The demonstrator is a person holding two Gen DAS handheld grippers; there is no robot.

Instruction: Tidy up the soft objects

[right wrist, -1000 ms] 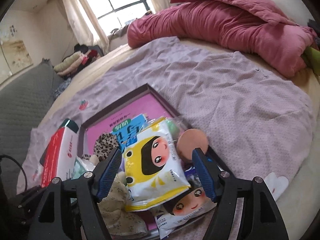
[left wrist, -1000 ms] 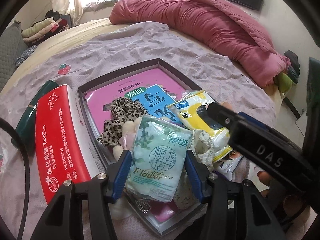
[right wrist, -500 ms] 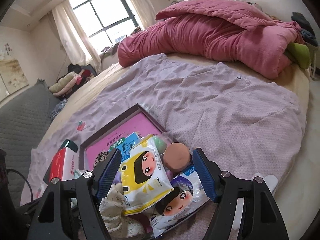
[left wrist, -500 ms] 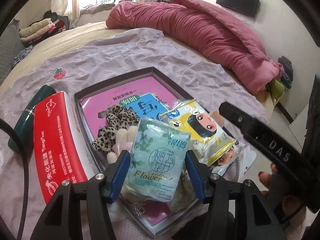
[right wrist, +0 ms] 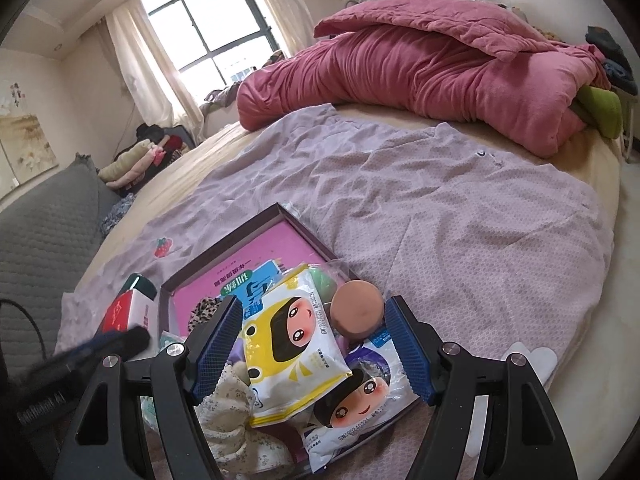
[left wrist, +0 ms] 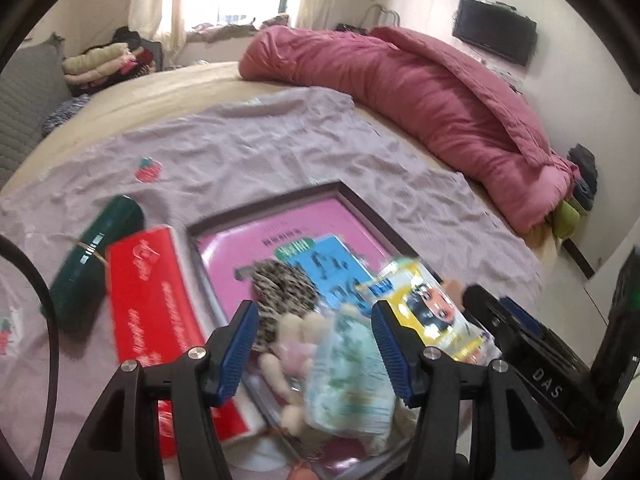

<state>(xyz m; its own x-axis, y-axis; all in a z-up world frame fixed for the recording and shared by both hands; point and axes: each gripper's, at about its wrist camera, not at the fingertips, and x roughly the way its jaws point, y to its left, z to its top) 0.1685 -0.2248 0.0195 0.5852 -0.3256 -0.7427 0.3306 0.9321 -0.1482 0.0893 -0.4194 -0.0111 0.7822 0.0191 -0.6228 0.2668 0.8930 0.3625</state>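
The soft things sit heaped in a shallow dark-framed tray [right wrist: 224,250] lying on a lilac sheet [right wrist: 460,216] spread over the bed. At the near end of the tray a pale green tissue pack [left wrist: 348,376] lies on the pile beside a small plush toy [left wrist: 294,340] and a leopard-print scrunchie [left wrist: 280,284]; a yellow cartoon-face pack [right wrist: 288,340] overlaps a white cartoon-face pack [right wrist: 356,404], with a round tan sponge [right wrist: 357,311] touching them and a floral cloth [right wrist: 236,412] at the tray's near corner. Under it all lie a pink booklet [left wrist: 264,248] and a blue one [left wrist: 324,264].

The left tool [left wrist: 316,344] has just been opening its jaws; the green pack shows between the blue pads but they stand clear of it, so it looks released onto the heap. The right tool [right wrist: 314,348] is spread wide above the yellow pack and sponge, gripping nothing.

Beside the tray, on the sheet, rest a red-and-white carton [left wrist: 156,312] and a dark green case [left wrist: 96,260]; a rolled pink duvet [right wrist: 440,64] lies well apart at the far side.

Judging by this, most of the soft items are already gathered into the tray, though loosely piled and overhanging its near edge. What probably remains is tidying that heap; whether the carton and case belong to the sort I cannot tell
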